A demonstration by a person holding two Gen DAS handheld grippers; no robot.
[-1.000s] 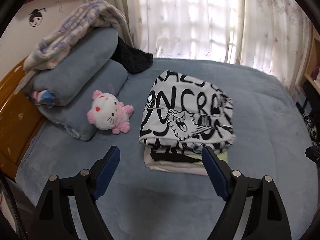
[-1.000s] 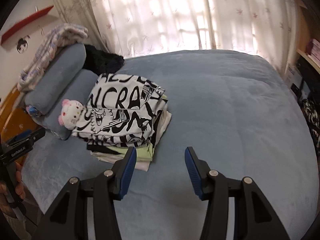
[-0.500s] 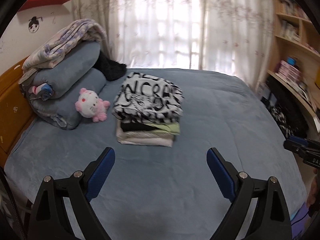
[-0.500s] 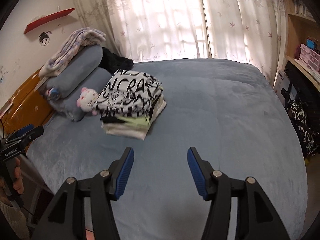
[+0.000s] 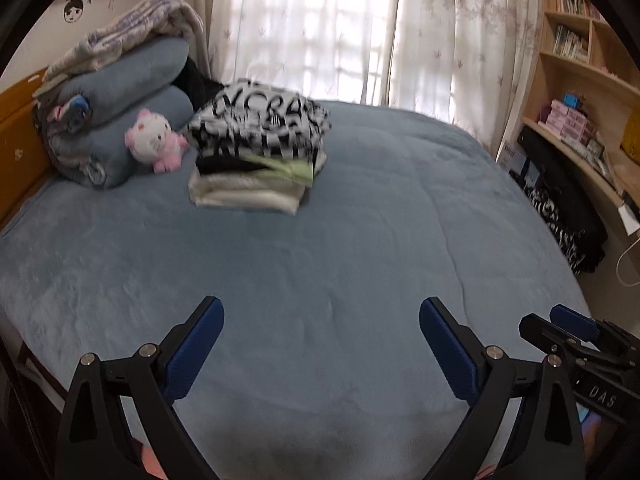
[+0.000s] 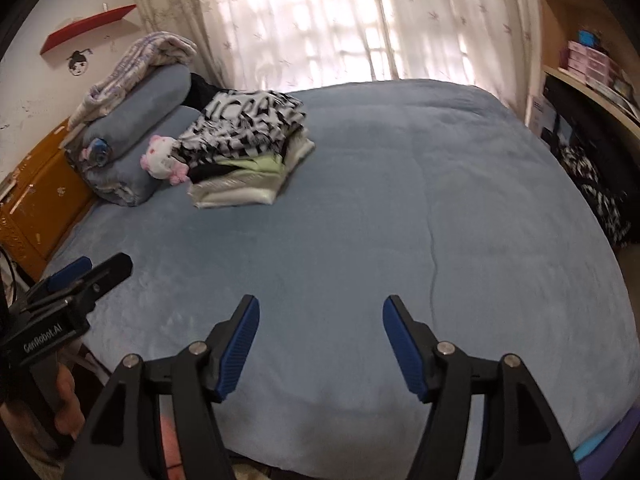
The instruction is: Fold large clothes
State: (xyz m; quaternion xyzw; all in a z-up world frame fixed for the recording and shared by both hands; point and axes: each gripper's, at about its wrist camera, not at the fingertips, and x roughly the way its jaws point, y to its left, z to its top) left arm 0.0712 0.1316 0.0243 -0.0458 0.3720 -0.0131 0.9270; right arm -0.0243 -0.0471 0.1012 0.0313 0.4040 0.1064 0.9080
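My left gripper (image 5: 320,320) hangs over the near part of the blue bedspread (image 5: 360,240) with its jaws spread wide; they have just been opening, and nothing lies between them but bare cover. My right gripper (image 6: 320,320) hangs over the same near stretch, its jaws apart too though less widely, also just opening and likewise with nothing between them. Neither touches any cloth. The stack of folded clothes (image 5: 256,160) sits well away from both, far and to the left on the bed, with the black-and-white lettered garment (image 6: 244,124) on top, then a dark layer, a pale green one and cream ones at the bottom. Just left of the stack, touching its side in the right wrist view, lies a pink and white plush toy (image 5: 154,140), leaning on two rolled blue pillows (image 5: 128,92) with a striped blanket (image 5: 132,32) thrown over them. Behind the bed hang sheer curtains (image 5: 340,28), bright with daylight. On the far right stands a wooden bookshelf (image 5: 580,80), and a dark patterned bag (image 5: 568,216) sits beside the bed's right edge. From the left wrist view my other gripper shows at the right edge; from the right wrist view a hand (image 6: 66,404) grips the left tool's handle at the lower left
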